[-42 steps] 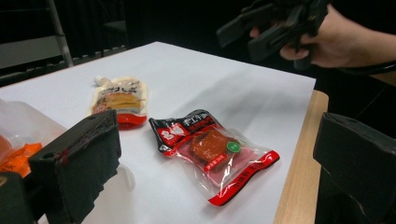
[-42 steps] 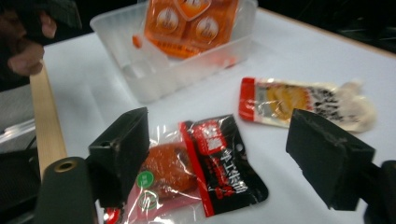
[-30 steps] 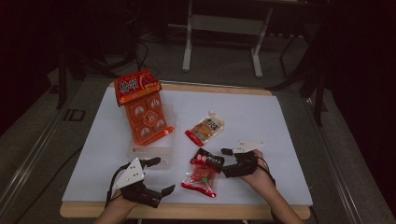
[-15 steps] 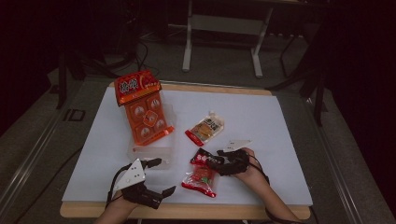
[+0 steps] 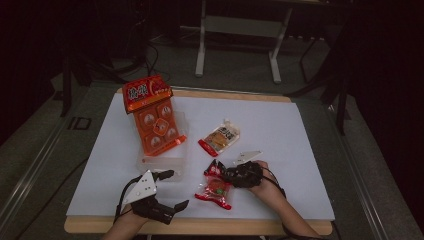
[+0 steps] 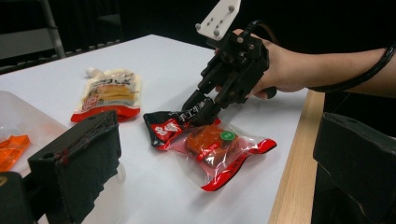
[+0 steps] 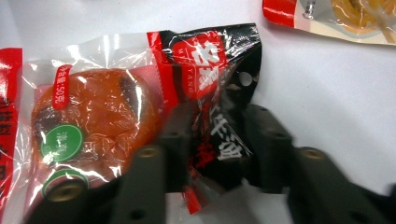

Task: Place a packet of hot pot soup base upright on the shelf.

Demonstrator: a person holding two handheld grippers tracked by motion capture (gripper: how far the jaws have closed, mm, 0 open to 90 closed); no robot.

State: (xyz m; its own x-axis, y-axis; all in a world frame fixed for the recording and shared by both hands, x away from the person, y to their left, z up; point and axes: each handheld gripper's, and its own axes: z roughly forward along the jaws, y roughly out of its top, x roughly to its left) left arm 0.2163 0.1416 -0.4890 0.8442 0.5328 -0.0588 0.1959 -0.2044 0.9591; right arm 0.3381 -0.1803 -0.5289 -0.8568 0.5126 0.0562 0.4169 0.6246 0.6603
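1. Red snack pack (image 5: 215,187): clear-and-red wrapper with a black header and a brownish food piece sealed inside. It lies flat on the white sheet (image 5: 300,130) near the front edge of the table, between the two hands. Seen also in the left gripper view (image 6: 210,149) and the right gripper view (image 7: 107,116).

2. Right gripper (image 5: 223,172): comes in from the right, tips down on the black header end of the pack. Its jaws have just been closing, and in the right gripper view the crumpled header film sits pinched between them; it is clamped on the pack. The left gripper view shows it (image 6: 198,109) slanting down onto that same end.

3. Left gripper (image 5: 172,187): at the front left corner of the sheet, well apart from the pack, jaws spread and holding nothing.

4. Tan pouch (image 5: 220,139): flat on the sheet, just behind the pack, not touching it.

5. Orange blister card (image 5: 152,117): lies tilted in a clear tray (image 5: 162,161) at left, behind the left gripper.
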